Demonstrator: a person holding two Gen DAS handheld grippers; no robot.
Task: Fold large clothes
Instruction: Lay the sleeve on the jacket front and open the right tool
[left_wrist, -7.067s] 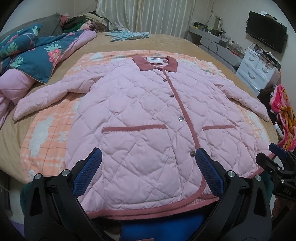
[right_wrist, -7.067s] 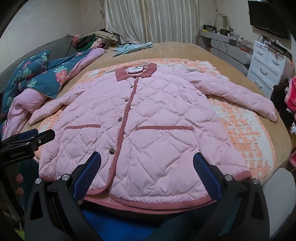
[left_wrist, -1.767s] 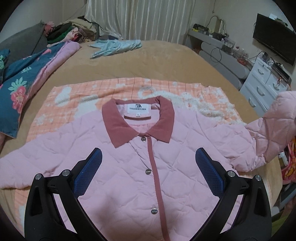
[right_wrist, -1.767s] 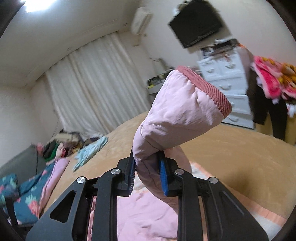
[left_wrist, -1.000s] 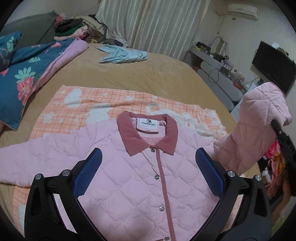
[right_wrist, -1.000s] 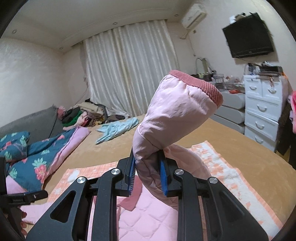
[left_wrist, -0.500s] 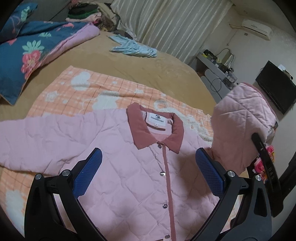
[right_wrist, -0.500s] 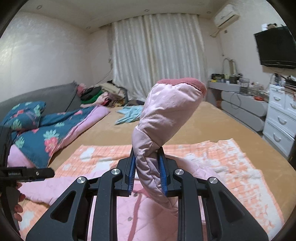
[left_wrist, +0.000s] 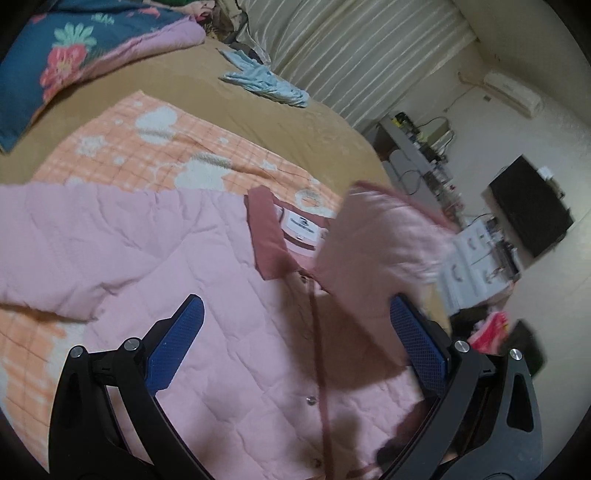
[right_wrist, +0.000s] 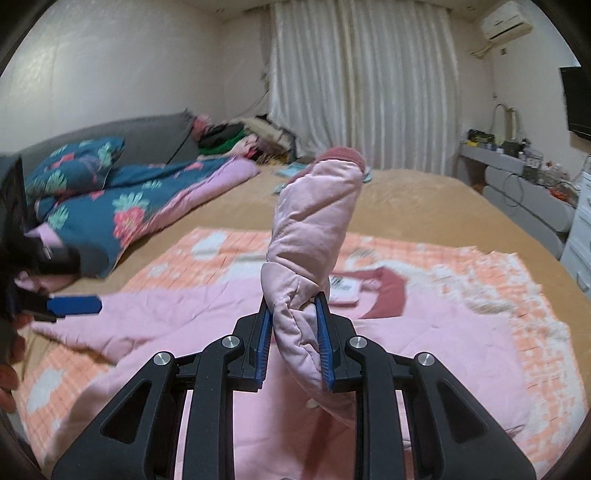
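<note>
While clamped on the sleeve (right_wrist: 312, 236), right gripper (right_wrist: 293, 339) jaws pinching the quilted fabric just below the ribbed cuff; cuff end standing upright above the jaws. Sleeve also visible in left wrist view (left_wrist: 373, 251), blurred, lifted over the right side of the jacket (left_wrist: 207, 280) near the collar (left_wrist: 267, 236). Left gripper (left_wrist: 295, 343) jaws spread wide, holding nothing, hovering over the jacket front beside the button placket. Same gripper seen at the left edge of right wrist view (right_wrist: 72, 305), one blue pad out over the other sleeve. Pink quilted jacket lying flat, front up, buttoned, on an orange checked blanket (left_wrist: 147, 147) spread across the tan bed (right_wrist: 424, 206). Other sleeve (left_wrist: 55, 251) stretched out flat to the left on the blanket. White label showing inside the collar. Floral quilt (right_wrist: 110, 214) bunched at the far left of the bed, light blue garment (left_wrist: 266, 83) near the curtains (right_wrist: 362, 85). White drawers and dark TV along the right wall.
</note>
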